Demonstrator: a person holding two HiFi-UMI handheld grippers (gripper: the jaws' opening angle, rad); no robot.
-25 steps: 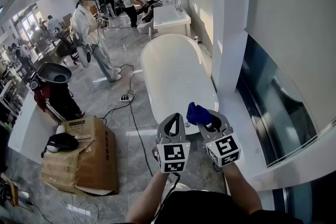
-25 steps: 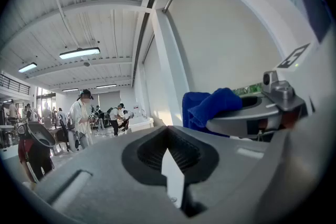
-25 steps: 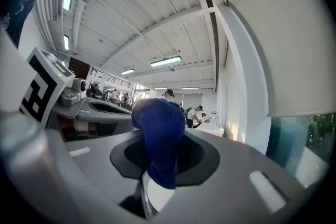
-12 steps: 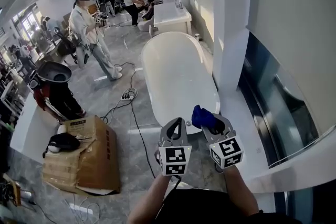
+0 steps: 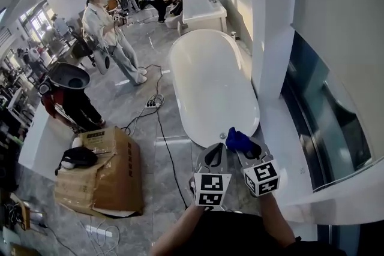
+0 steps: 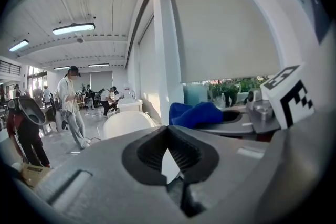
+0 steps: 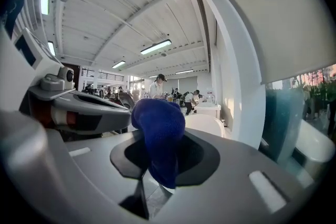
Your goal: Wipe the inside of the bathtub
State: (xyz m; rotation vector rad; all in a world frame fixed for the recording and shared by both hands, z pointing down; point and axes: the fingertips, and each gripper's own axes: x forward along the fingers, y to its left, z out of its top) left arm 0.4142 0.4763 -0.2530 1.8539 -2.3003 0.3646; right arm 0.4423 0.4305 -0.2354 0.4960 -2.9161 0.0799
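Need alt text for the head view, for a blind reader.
Seen from above, the right gripper holds a bunched dark blue cloth by the near end of a white oval freestanding bathtub, with the left gripper shut and empty beside it. A brown cardboard box sits on the grey floor to the left.

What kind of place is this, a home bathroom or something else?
Probably an open showroom or workshop hall, not a home bathroom: a freestanding bathtub stands on a wide grey floor, near a cardboard box and loose cables, with several people beyond.
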